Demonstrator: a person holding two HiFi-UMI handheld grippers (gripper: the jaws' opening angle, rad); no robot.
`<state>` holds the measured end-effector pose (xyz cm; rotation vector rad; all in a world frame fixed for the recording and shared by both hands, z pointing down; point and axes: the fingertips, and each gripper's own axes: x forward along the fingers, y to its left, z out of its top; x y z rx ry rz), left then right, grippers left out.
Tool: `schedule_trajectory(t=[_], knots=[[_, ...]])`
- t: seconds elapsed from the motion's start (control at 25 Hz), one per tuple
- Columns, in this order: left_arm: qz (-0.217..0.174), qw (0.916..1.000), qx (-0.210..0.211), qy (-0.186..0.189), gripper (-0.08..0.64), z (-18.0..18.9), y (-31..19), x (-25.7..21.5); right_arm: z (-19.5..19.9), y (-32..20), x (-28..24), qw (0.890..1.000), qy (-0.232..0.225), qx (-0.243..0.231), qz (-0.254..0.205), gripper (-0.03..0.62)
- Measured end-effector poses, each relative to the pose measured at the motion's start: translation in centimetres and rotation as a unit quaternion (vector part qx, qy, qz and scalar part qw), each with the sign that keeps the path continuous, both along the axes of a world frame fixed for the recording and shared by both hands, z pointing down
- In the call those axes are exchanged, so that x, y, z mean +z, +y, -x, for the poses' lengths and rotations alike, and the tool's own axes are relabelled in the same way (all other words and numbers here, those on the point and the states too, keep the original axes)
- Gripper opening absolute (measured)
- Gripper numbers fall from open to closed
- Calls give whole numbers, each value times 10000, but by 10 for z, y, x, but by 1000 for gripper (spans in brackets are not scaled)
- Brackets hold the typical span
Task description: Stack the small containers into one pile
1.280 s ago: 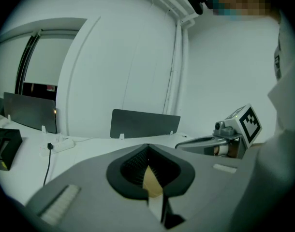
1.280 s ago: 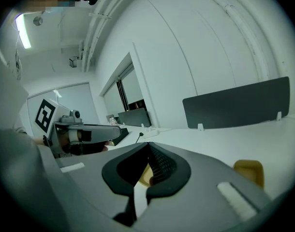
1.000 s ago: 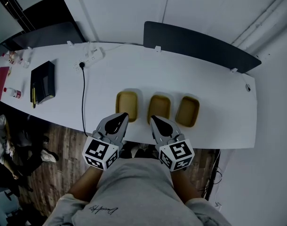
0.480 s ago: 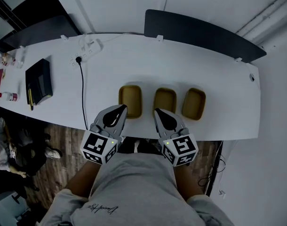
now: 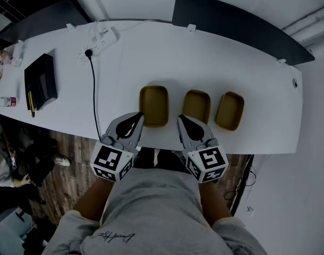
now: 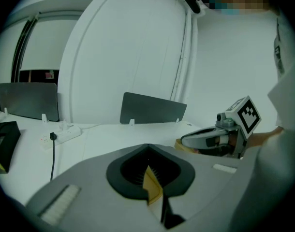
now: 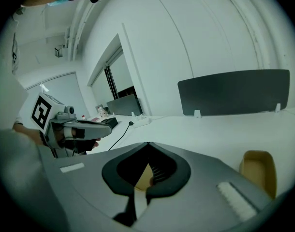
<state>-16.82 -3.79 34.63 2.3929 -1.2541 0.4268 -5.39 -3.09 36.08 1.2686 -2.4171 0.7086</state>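
Hovering over the near edge of the white table [image 5: 167, 52], left gripper [image 5: 136, 119] and right gripper [image 5: 182, 121] both have jaws closed, empty; left container [image 5: 153, 105], middle container [image 5: 196, 105] and right container [image 5: 229, 110] sit in a row, unstacked, just ahead

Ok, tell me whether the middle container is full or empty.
Empty: in the head view the middle container shows only its bare brown floor.

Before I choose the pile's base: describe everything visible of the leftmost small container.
The leftmost container is a mustard-tan, rounded-corner rectangular tray, plastic-looking, open side up and empty. It lies flat on the white table near its front edge, apart from the middle container. The left gripper overlaps its near left corner; contact cannot be told.
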Motion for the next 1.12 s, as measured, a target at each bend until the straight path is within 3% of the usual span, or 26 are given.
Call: schedule_trajectory(t=[0.84, 1.12], knots=[[850, 9951, -394, -327, 2, 30, -8, 95, 17, -17, 82, 9959, 485, 138, 746, 29], [1132, 9921, -404, -373, 48, 36, -11, 121, 23, -20, 106, 9931, 596, 195, 990, 51]])
